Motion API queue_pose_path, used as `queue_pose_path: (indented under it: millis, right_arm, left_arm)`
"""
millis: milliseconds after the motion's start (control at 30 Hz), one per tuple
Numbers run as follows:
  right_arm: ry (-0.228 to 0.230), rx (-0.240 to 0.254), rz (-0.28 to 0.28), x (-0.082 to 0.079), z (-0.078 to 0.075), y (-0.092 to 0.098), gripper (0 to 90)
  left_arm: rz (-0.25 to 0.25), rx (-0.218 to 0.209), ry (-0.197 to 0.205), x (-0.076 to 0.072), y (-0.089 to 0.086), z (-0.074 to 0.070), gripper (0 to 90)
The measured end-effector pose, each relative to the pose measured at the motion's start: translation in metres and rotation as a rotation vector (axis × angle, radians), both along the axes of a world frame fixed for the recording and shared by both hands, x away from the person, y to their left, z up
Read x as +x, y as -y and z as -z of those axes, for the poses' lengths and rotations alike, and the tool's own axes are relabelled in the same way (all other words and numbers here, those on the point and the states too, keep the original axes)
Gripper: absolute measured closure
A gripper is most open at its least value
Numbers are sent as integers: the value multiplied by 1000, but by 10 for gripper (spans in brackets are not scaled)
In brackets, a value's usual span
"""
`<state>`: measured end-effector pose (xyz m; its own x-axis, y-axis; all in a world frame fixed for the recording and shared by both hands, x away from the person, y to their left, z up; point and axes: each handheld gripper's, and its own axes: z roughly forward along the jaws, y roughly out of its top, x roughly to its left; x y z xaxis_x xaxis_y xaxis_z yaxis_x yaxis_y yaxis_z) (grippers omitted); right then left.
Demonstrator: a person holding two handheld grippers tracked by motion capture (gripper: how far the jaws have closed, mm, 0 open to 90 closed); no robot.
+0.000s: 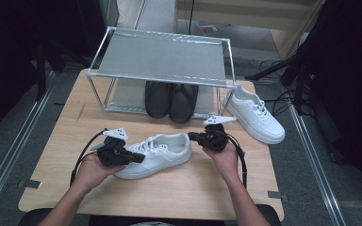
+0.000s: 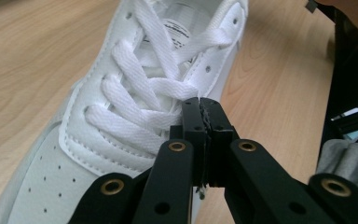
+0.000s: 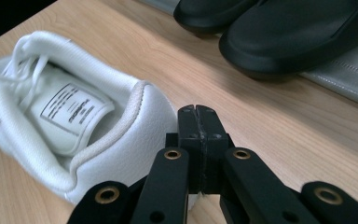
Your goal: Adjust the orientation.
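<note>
1. Near edge of the light wooden table (image 1: 188,188): a person's two forearms come in over it, one black two-jaw gripper in each hand.
2. Left gripper (image 1: 139,157): jaws pressed together, nothing between them. In the left gripper view (image 2: 201,106) the tips sit right at the flat white laces (image 2: 140,93); touching or just above, cannot tell.
3. White leather low-top sneaker (image 1: 162,154): lies on its sole in the middle of the table, a bit toward the near edge, toe at the left gripper, heel at the right one. Lace eyelets and the printed tongue label show in the left gripper view (image 2: 98,154).
4. Right gripper (image 1: 192,137): jaws together, empty. In the right gripper view (image 3: 198,109) the tips are just beside the padded heel collar of the same sneaker (image 3: 135,130); contact not clear.
5. Second white leather sneaker (image 1: 257,115): toward the right edge, farther back, well apart from the first, just beside the rack's right leg.
6. Metal-frame shoe rack with grey mesh shelves (image 1: 160,59): stands along the far edge.
7. Pair of black slip-on shoes (image 1: 171,100): side by side on the rack's lower shelf, toes toward the person; also in the right gripper view (image 3: 289,32).
</note>
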<state>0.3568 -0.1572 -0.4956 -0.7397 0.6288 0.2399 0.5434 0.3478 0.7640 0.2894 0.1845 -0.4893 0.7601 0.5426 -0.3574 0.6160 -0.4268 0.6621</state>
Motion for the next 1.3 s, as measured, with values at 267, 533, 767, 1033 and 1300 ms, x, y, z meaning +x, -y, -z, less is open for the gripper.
queue_pose_path:
  millis: [267,533,767,1033,1300]
  right_arm:
    - [-1,-6,-14,-13,0,1,900]
    - [-17,6,-39,-31,1,-2,900]
    - [5,-8,-70,-36,-1,-6,900]
    - [-14,5,-45,-20,1,-6,900]
    - [-28,15,-63,-4,1,-16,900]
  left_arm:
    - [-29,11,10,12,-11,-1,900]
    - [-58,35,43,22,-19,-2,900]
    - [-71,50,64,23,-22,-4,900]
    - [-107,20,82,12,-28,-10,900]
    - [-147,34,70,-1,-37,-5,899]
